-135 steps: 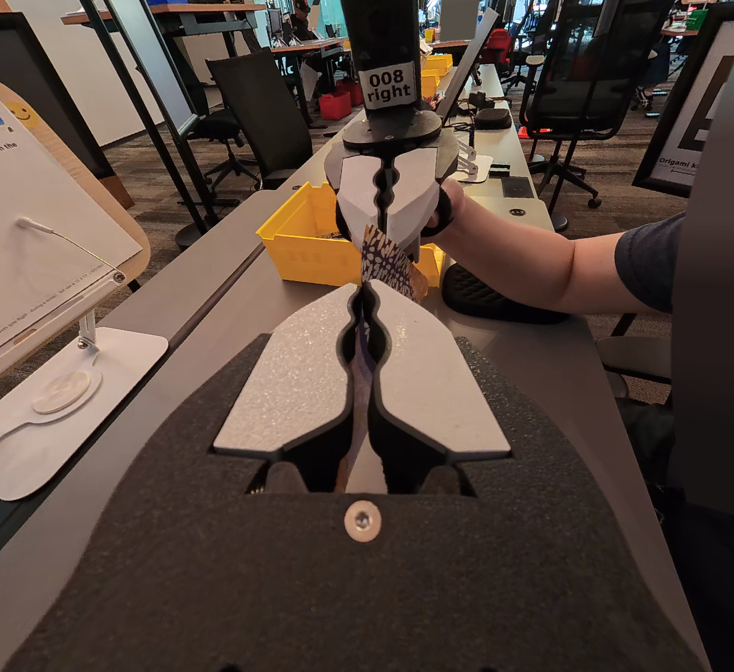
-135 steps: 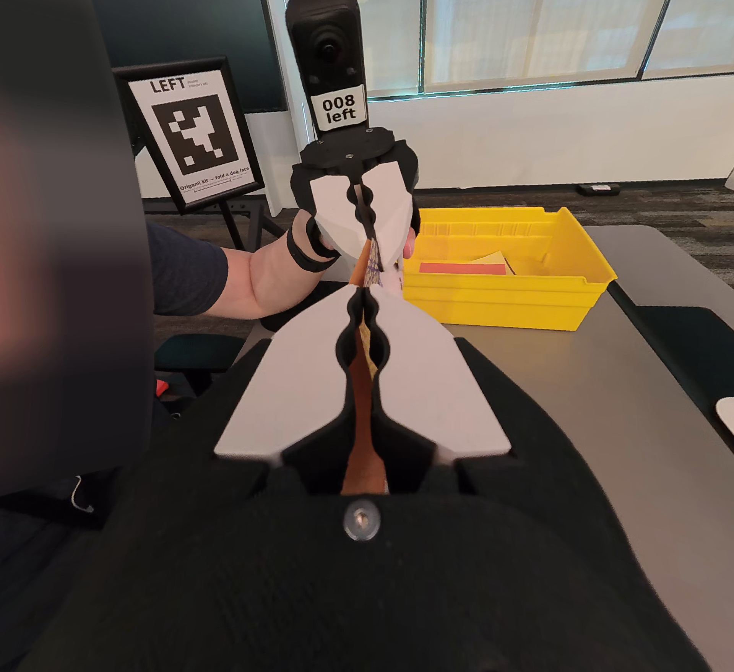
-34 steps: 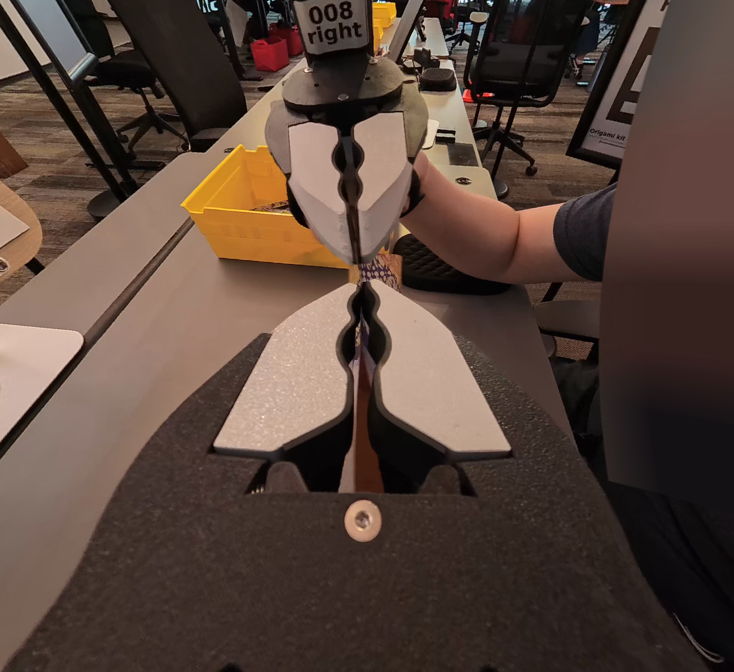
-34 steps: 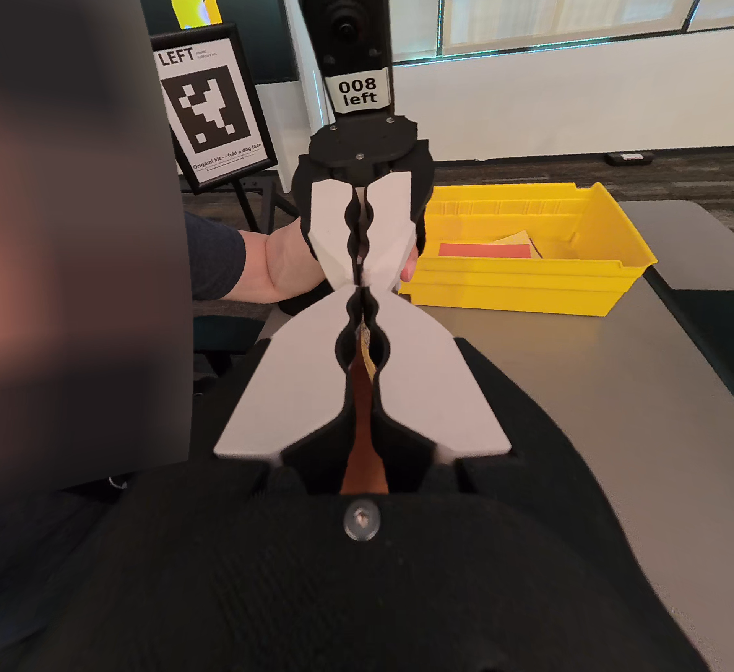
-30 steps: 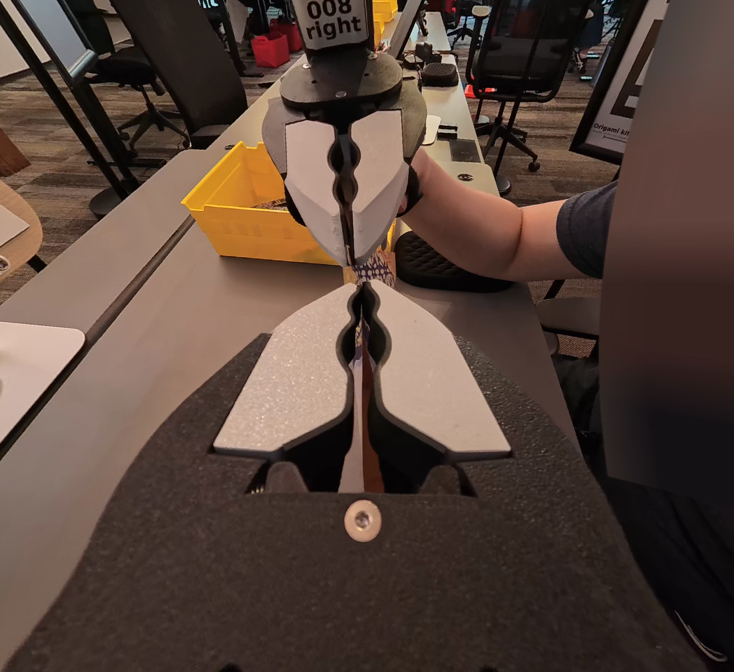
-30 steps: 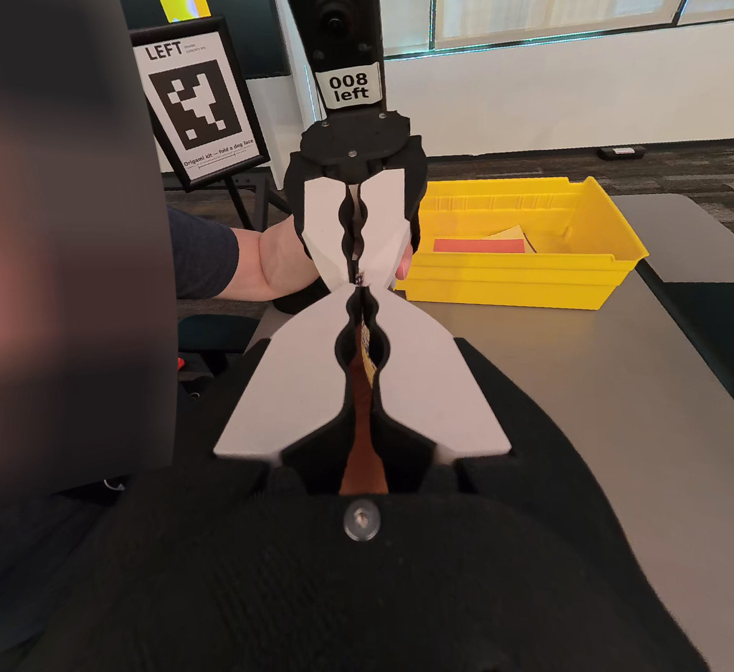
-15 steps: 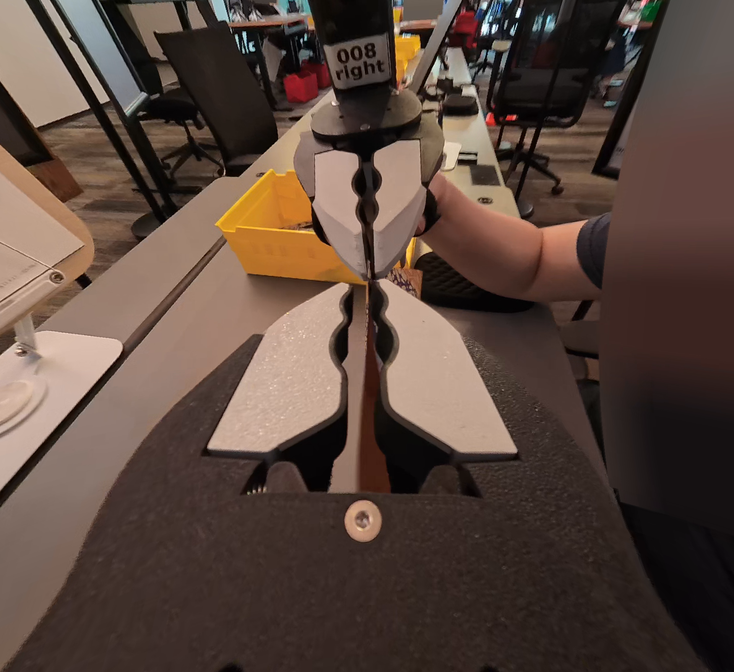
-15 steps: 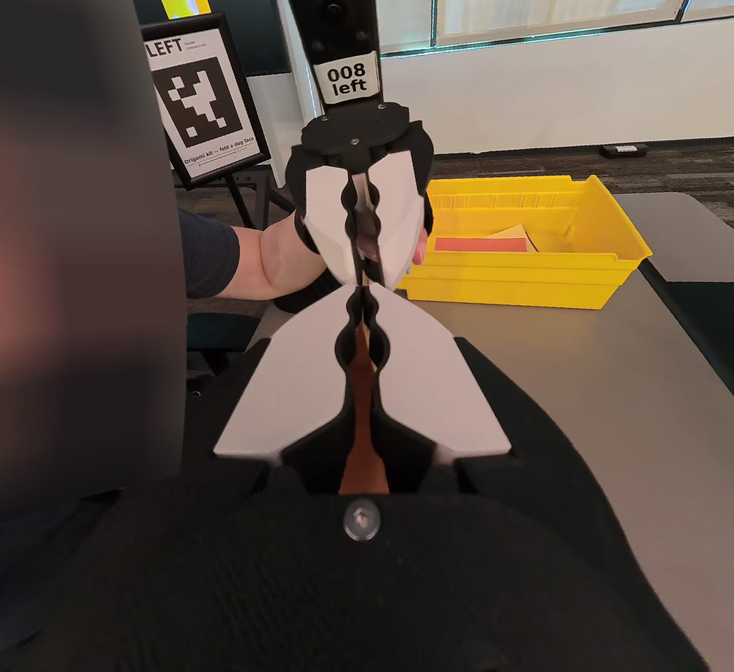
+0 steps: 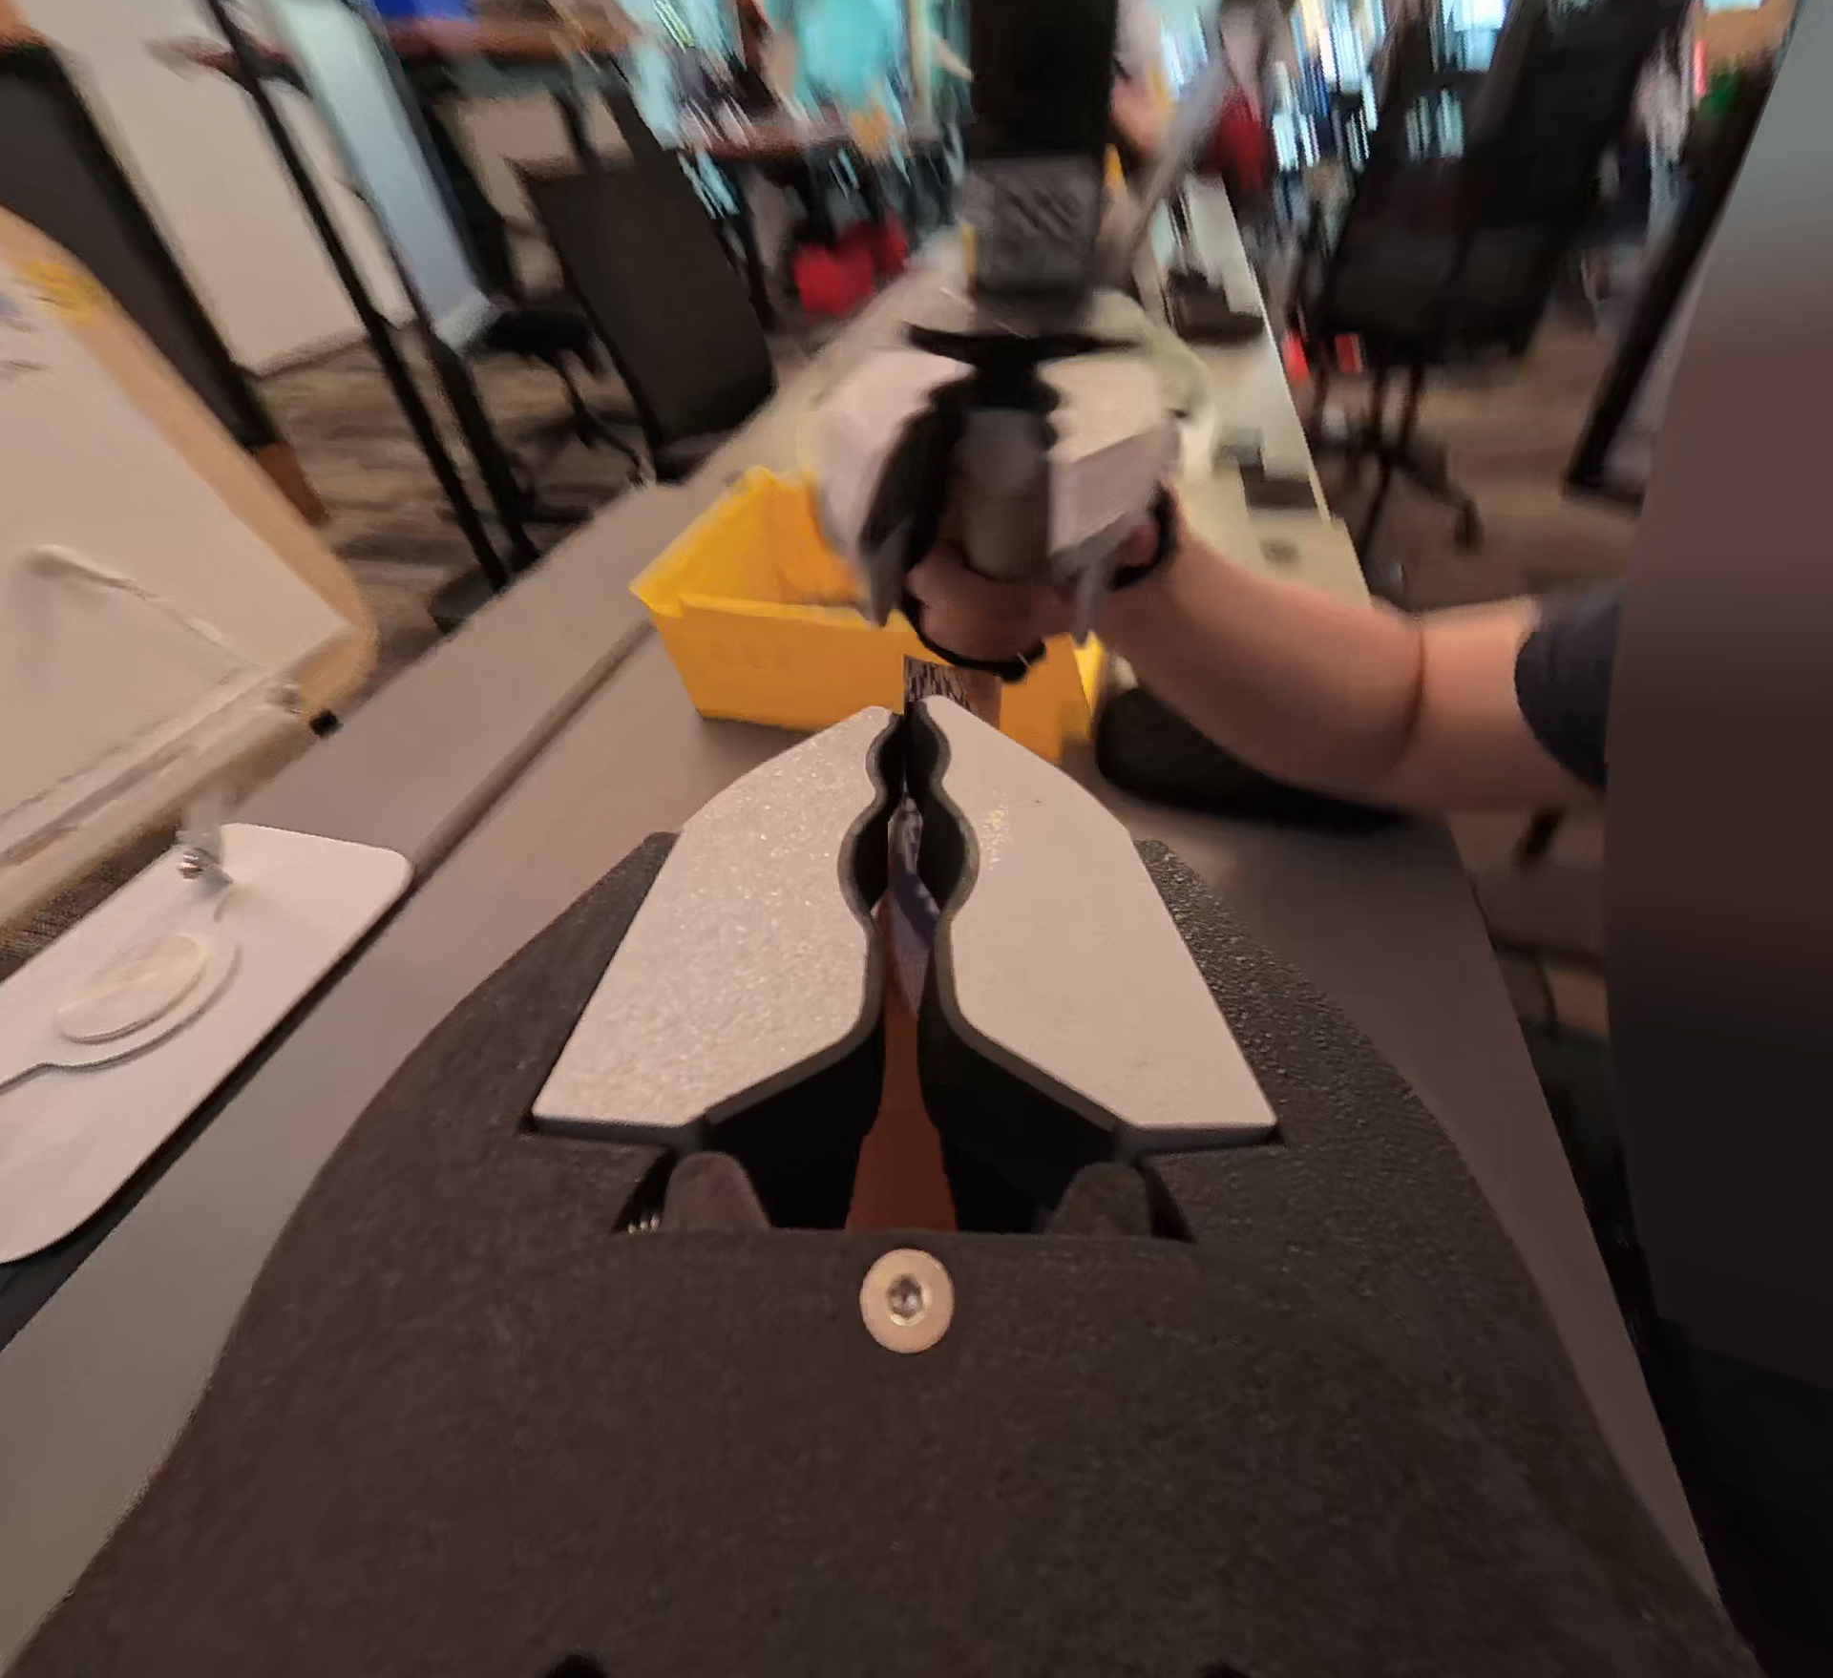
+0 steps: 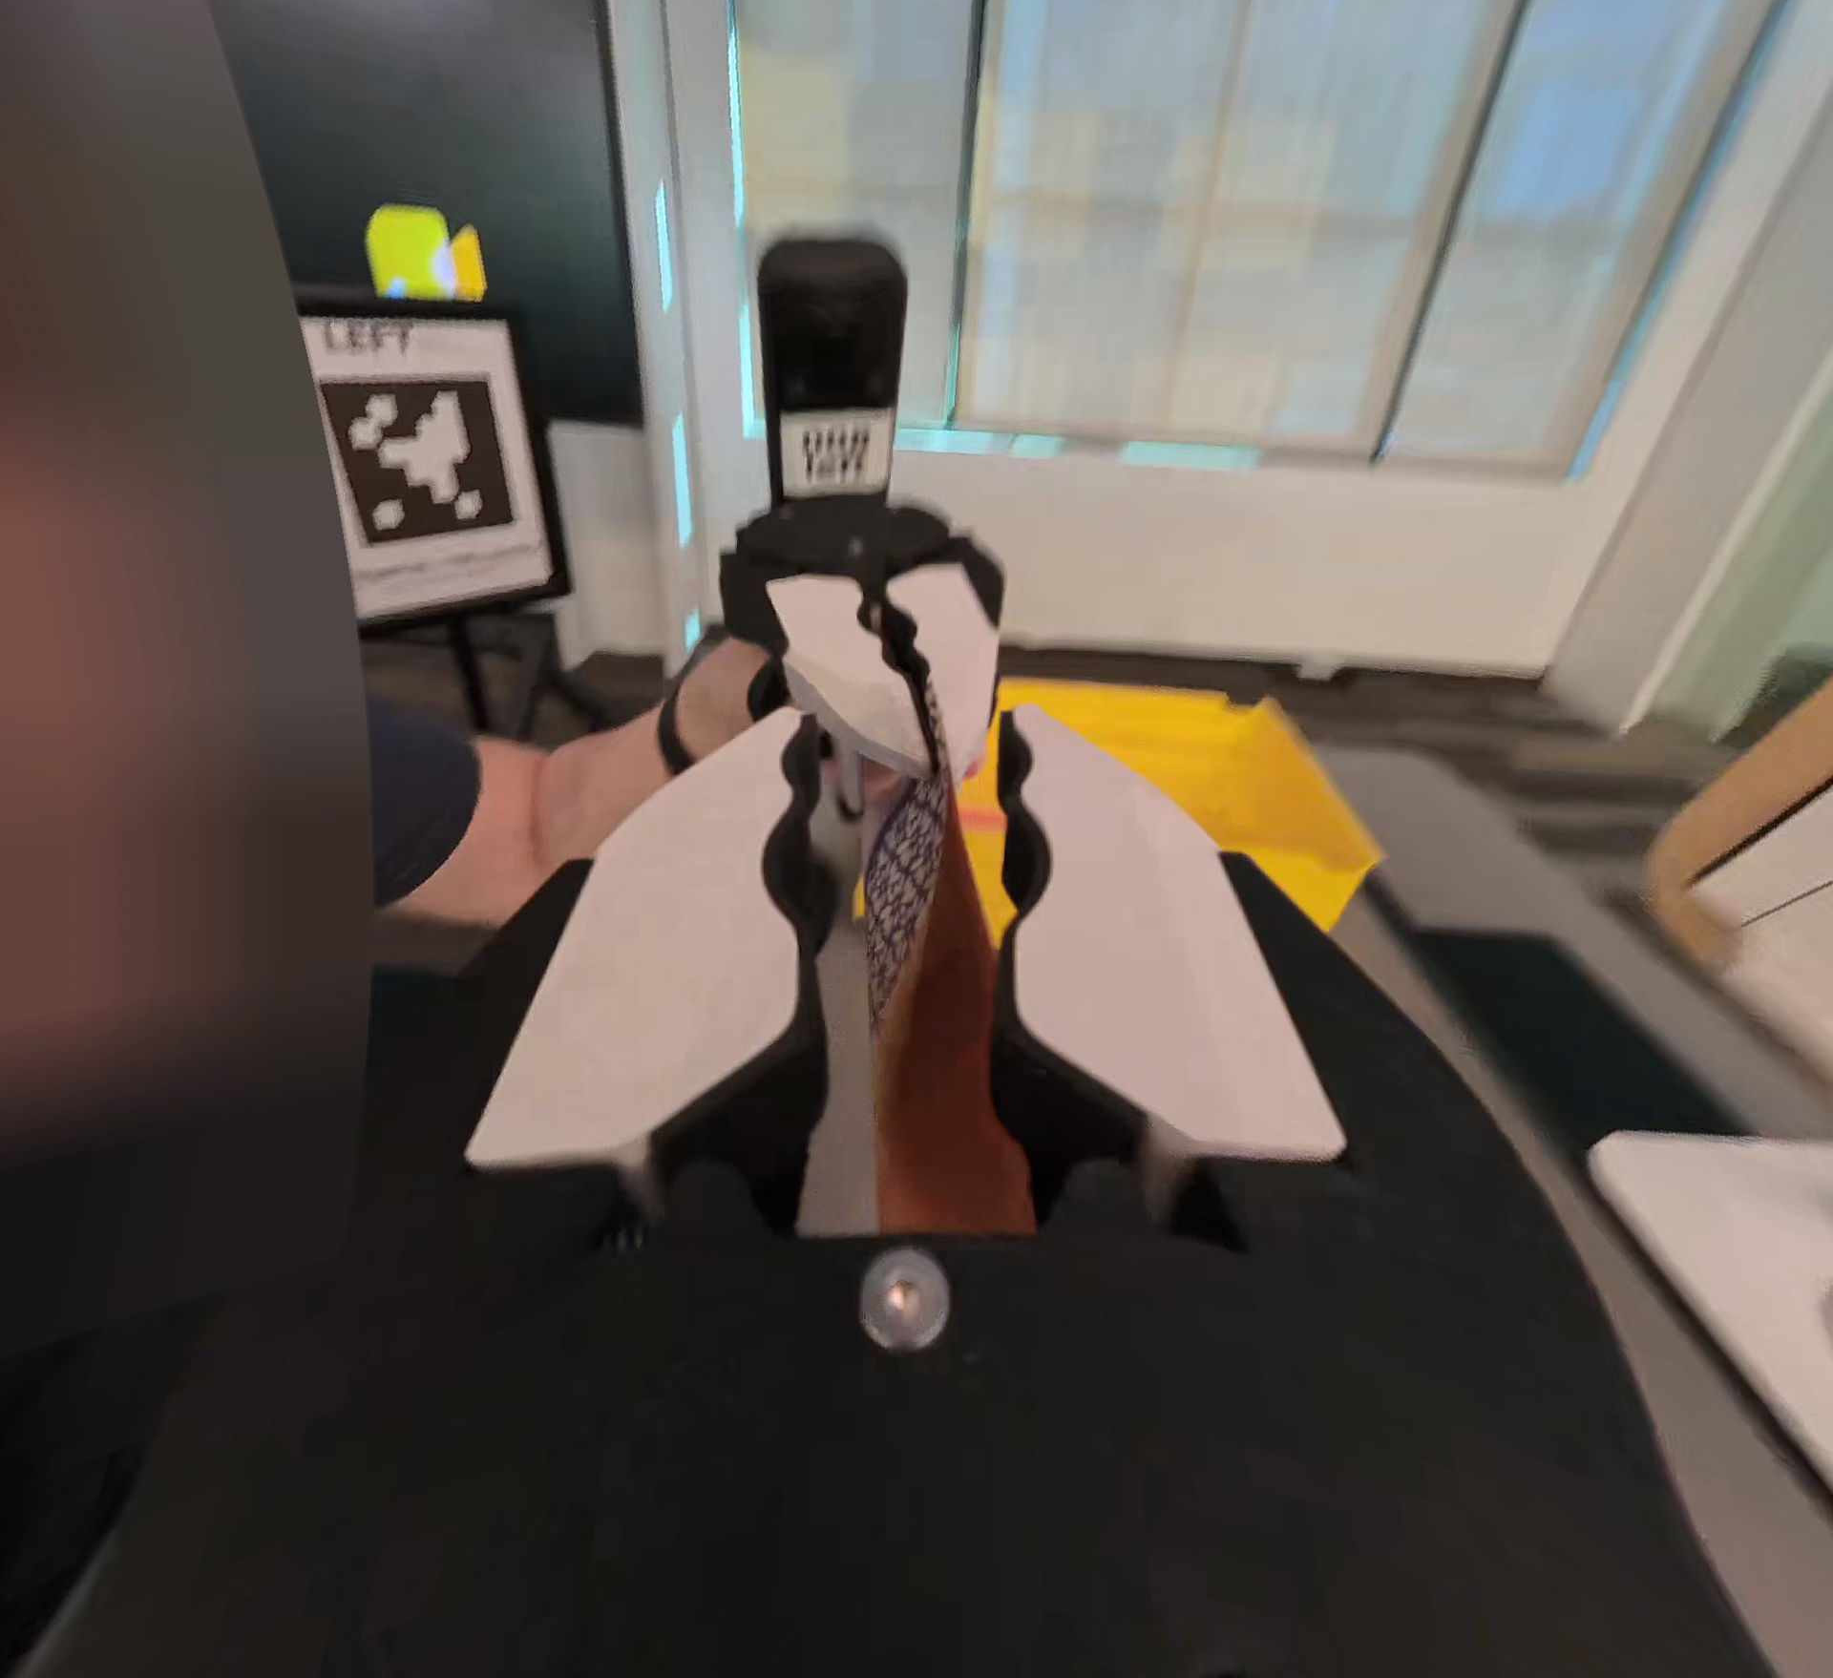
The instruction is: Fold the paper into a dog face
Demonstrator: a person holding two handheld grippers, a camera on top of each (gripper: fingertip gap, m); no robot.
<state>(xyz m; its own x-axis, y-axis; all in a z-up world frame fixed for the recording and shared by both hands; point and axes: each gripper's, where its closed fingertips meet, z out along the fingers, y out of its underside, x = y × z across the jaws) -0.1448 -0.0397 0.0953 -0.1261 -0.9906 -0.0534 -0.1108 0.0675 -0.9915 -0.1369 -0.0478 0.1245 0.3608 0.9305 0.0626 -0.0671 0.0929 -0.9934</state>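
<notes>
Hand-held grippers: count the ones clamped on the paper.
1. The left hand-held gripper is shut on the paper, held above the table. The right hand-held gripper stands open around the paper.

Right claw apparently opened, released paper.

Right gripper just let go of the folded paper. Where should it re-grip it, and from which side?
Probably the free brown end of the paper, which already lies edge-on between the open right gripper fingers. Come straight in along the sheet's plane, opposite the left gripper, which pinches the patterned far end. Closing across the flat faces should clamp it without crumpling.
</notes>
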